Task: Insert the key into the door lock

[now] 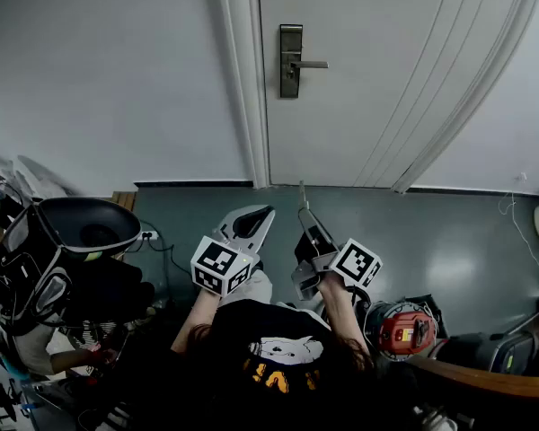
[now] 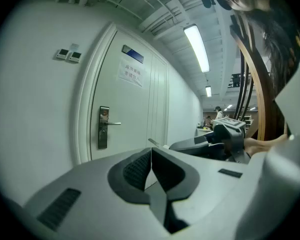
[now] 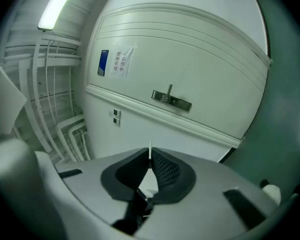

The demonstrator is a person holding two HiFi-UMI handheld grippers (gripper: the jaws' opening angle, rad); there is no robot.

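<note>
One key pinched in closed right gripper.

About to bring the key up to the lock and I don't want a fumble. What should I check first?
1. Key held: right gripper is shut on the key, with the blade poking past the tips. Ok.
2. Lock in sight: lock plate on the door is unobstructed. Ok.
3. Key lined up with the lock: the gripper is low and well short of the plate. Not ok.
4. Keyhole spot: too small to make out. Cannot tell.
5. Left gripper: shut, empty, beside the right one. Ok.
</note>
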